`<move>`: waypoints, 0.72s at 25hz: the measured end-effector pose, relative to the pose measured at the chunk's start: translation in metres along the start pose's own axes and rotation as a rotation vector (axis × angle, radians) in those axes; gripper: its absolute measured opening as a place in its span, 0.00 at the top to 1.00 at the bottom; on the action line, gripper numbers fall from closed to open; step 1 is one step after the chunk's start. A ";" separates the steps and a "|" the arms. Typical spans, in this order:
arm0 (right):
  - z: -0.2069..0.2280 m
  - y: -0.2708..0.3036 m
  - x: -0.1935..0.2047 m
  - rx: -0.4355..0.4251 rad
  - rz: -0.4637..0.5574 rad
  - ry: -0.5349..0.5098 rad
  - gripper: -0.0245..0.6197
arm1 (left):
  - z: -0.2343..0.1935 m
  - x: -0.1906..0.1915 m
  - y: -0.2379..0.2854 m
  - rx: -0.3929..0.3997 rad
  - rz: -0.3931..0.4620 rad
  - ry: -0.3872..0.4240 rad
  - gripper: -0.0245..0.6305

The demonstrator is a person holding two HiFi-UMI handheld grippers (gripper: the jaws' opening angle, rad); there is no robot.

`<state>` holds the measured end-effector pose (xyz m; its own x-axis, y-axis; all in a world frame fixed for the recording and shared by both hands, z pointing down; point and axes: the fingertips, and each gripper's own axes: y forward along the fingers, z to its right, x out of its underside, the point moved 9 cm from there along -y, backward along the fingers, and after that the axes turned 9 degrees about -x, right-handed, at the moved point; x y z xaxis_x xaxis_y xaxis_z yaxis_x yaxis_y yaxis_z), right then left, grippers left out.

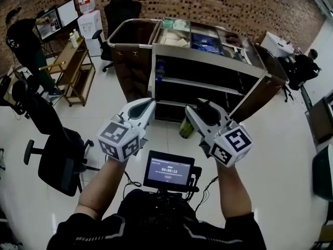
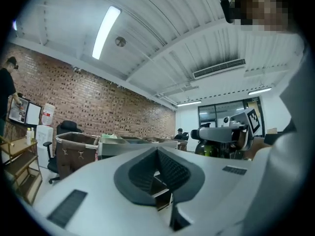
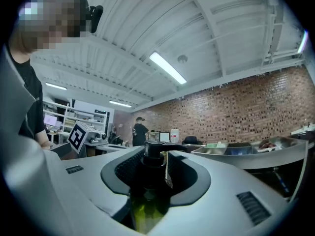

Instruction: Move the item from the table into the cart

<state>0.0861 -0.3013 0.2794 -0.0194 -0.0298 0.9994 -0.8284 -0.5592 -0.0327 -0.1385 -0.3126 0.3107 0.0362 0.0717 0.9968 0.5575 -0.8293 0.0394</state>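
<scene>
Before the cart (image 1: 204, 51), front edge: right tool (image 1: 192, 111) clamped on green pump bottle (image 3: 147, 200); left tool (image 1: 149, 105) narrow, empty. Risk: bottle may clip a shelf (image 1: 208, 84) edge and slip.

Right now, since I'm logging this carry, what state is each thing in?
Right tool: shut on the bottle's neck.
Bottle: upright, carried, not yet in the cart.
Left tool: shut, nothing in it.
Cart: standing ahead, top trays loaded.
Screen: switched on.

Brick wall (image 1: 208, 4), white floor (image 1: 281, 155), office chair (image 1: 57, 150)
</scene>
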 end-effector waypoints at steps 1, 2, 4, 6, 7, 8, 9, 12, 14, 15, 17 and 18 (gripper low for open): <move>0.034 0.000 -0.005 0.013 -0.002 -0.005 0.75 | -0.001 -0.006 0.036 0.011 -0.001 0.004 0.96; 0.067 0.003 -0.007 0.023 -0.002 -0.004 0.75 | -0.003 -0.011 0.069 0.021 -0.004 0.005 0.96; 0.123 0.013 -0.010 0.036 0.002 0.008 0.75 | -0.013 -0.019 0.127 0.041 -0.009 0.011 0.96; 0.172 0.027 -0.012 0.047 0.003 0.004 0.75 | -0.027 -0.026 0.179 0.069 -0.001 0.019 0.96; 0.196 0.036 -0.013 0.053 0.003 -0.001 0.75 | -0.036 -0.030 0.205 0.087 0.008 0.021 0.96; 0.220 0.046 -0.014 0.061 0.004 -0.003 0.75 | -0.046 -0.034 0.231 0.102 0.017 0.022 0.96; 0.244 0.057 -0.015 0.069 0.006 -0.002 0.75 | -0.058 -0.038 0.256 0.112 0.023 0.023 0.96; 0.320 0.098 -0.024 0.101 0.025 0.010 0.75 | -0.101 -0.057 0.333 0.129 0.028 0.035 0.96; 0.378 0.130 -0.035 0.123 0.031 0.010 0.75 | -0.134 -0.074 0.393 0.146 0.027 0.049 0.96; 0.409 0.146 -0.042 0.130 0.033 0.007 0.75 | -0.150 -0.082 0.423 0.153 0.024 0.061 0.96; 0.467 0.173 -0.050 0.139 0.037 0.002 0.75 | -0.177 -0.096 0.481 0.162 0.014 0.076 0.96; 0.494 0.184 -0.053 0.142 0.037 0.002 0.75 | -0.186 -0.100 0.507 0.167 0.011 0.072 0.96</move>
<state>0.2116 -0.8116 0.2135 -0.0502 -0.0508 0.9974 -0.7397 -0.6691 -0.0714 -0.0138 -0.8435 0.2442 -0.0135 0.0182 0.9997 0.6877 -0.7257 0.0225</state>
